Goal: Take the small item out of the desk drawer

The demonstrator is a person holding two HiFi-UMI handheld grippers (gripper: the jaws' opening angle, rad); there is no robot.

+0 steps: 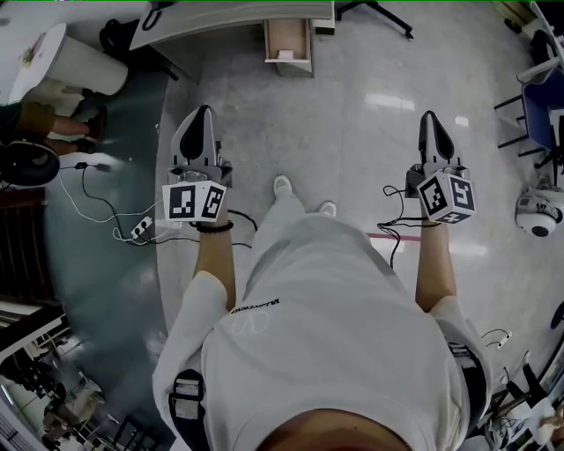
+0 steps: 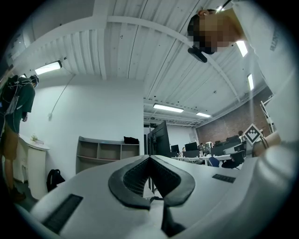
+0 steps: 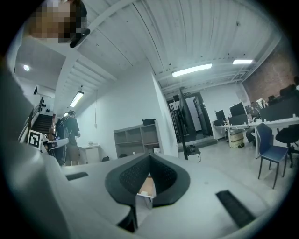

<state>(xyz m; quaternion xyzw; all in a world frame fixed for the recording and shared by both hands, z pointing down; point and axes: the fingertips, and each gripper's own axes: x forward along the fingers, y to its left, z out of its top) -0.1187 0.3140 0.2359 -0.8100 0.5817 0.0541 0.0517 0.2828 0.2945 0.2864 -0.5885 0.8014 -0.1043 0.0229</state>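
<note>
at the front edge of the surface, in the head view, the drawer stands pulled open, its long axis running toward the person. a pale small item seems to lie at its near end. the drawer is ahead and between both claws, well apart from each; the left claw looks nearer than the right claw.

in the left gripper view, the tips meet, clenched on nothing.

in the right gripper view, the tips also meet, empty.
</note>
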